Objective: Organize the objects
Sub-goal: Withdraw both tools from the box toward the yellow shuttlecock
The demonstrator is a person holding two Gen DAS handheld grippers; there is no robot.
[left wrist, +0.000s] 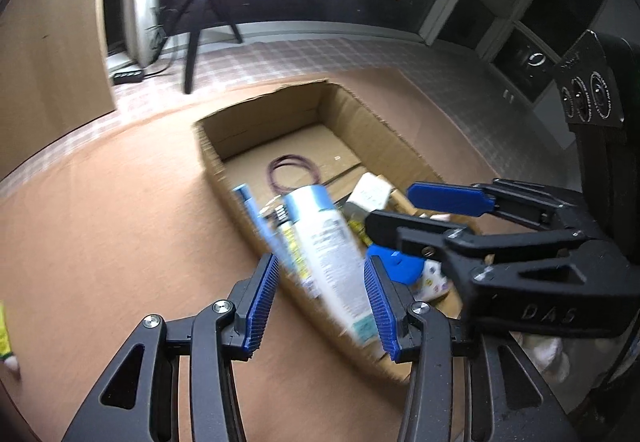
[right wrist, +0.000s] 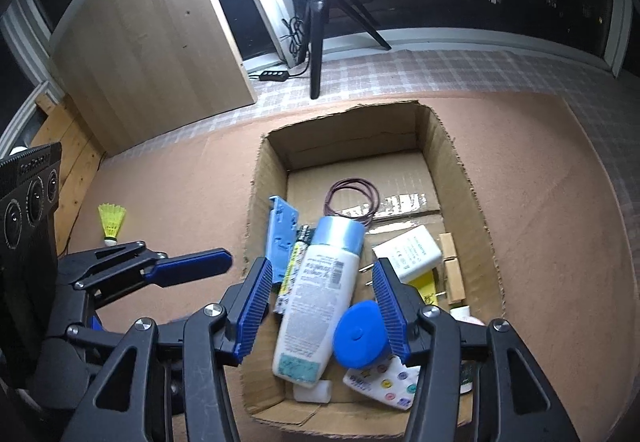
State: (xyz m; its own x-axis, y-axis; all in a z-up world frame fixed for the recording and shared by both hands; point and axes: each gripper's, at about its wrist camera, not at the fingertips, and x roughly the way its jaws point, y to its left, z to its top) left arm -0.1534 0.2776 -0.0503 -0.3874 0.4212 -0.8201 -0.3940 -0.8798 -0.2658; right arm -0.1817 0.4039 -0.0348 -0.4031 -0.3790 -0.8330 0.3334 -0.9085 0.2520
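Note:
A cardboard box (right wrist: 472, 202) (left wrist: 216, 170) stands on the brown tabletop. In it lies a white bottle with a pale blue cap (right wrist: 320, 294) (left wrist: 328, 254), beside a blue plastic piece (right wrist: 282, 238), a ring of rubber bands (right wrist: 352, 194), a white adapter (right wrist: 412, 252), a blue round lid (right wrist: 360, 338) and wooden pegs (right wrist: 452, 270). My right gripper (right wrist: 322, 262) hovers open above the bottle, its pads clear of it. My left gripper (left wrist: 320, 260) is open too, over the box's near left corner, with the blurred bottle showing between its fingers. Neither holds anything.
A yellow shuttlecock (right wrist: 110, 222) stands on the tabletop left of the box. Behind the table are a black tripod (right wrist: 316, 42), a power strip (right wrist: 274, 75), a wooden cabinet (right wrist: 152, 42) and dark windows. A sticker card (right wrist: 384, 382) lies at the box's near end.

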